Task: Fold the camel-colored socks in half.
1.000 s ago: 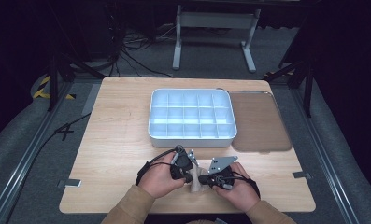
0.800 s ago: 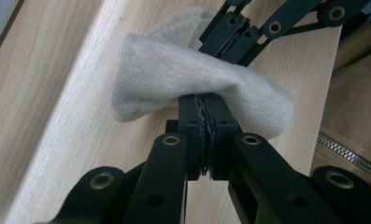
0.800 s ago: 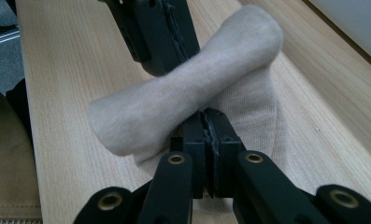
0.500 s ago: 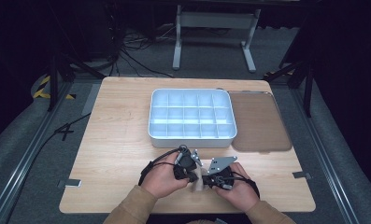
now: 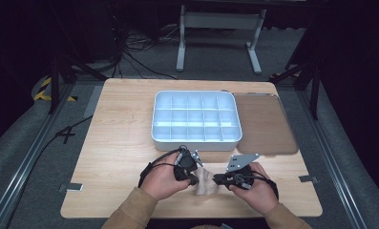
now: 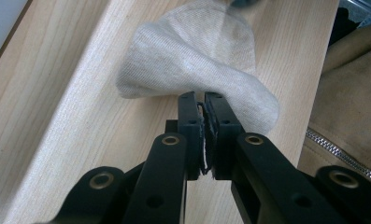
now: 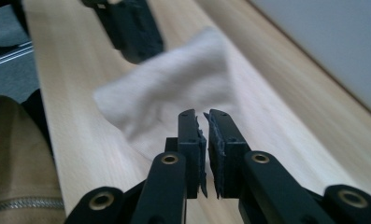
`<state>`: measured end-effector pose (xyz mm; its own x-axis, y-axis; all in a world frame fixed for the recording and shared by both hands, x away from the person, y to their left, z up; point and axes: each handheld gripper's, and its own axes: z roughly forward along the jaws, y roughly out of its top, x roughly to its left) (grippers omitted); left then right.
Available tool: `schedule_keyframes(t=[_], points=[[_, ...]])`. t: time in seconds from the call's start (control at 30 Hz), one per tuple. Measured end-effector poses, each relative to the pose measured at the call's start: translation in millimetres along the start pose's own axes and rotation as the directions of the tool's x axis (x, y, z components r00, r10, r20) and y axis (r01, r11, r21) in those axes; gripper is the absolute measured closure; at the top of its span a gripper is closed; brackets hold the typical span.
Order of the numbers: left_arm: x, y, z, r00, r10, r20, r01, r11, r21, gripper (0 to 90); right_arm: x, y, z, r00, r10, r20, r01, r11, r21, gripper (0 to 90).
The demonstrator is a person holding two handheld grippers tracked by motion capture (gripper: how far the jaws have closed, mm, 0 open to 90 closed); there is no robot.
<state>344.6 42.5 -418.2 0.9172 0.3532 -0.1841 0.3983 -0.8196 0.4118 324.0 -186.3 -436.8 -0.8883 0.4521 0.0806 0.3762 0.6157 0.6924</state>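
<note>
Here, two claws (image 5: pixel 195 180) (image 5: pixel 216 180) grip one cloth (image 5: pixel 206 182).

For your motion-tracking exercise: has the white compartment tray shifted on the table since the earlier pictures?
No. The white compartment tray keeps its place beside the brown lid.

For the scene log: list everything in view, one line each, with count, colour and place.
cloth: one, off-white, near table edge, between the two grippers
compartment tray: one, pale blue-white, table centre, its cells look bare
mat: one, brown, right of the tray, touching it
table: one, light wood
metal stand: one, grey, on the floor beyond the table
left gripper: one, black, shut on the cloth's edge
right gripper: one, black, jaws nearly closed at the cloth; a grip cannot be told
sleeves: two, tan, bottom edge
</note>
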Motion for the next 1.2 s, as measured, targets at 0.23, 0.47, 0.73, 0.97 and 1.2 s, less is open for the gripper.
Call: schedule_keyframes(t=[0.23,0.47,0.73,0.97,1.2], points=[[-1.6,2.5,-0.6,1.0,0.006,0.001,-0.006,1.0,-0.002,85.3,-8.9,-15.5,5.6,0.9987,0.047,0.017,-0.05,0.987,0.154,86.0],[-4.9,6.3,-0.9,0.9997,0.025,-0.003,-0.025,0.9996,-0.016,84.9,0.4,-11.5,17.3,0.9995,0.031,-0.003,-0.03,0.987,0.155,85.1],[-11.6,14.0,3.8,0.9974,0.072,0.002,-0.072,0.9969,-0.032,84.2,3.5,-10.1,22.4,0.9996,0.027,0.001,-0.027,0.987,0.156,85.1],[-13.4,19.6,17.7,0.9952,0.097,0.01,-0.097,0.9952,-0.014,80.7,3.7,-10.2,23.7,0.9995,0.03,-0.003,-0.029,0.988,0.153,84.8],[-11.1,19.7,28.3,0.9952,0.093,0.033,-0.092,0.9957,-0.01,74.7,3.1,-11.5,21.7,0.9994,0.035,-0.002,-0.034,0.987,0.159,84.3]])
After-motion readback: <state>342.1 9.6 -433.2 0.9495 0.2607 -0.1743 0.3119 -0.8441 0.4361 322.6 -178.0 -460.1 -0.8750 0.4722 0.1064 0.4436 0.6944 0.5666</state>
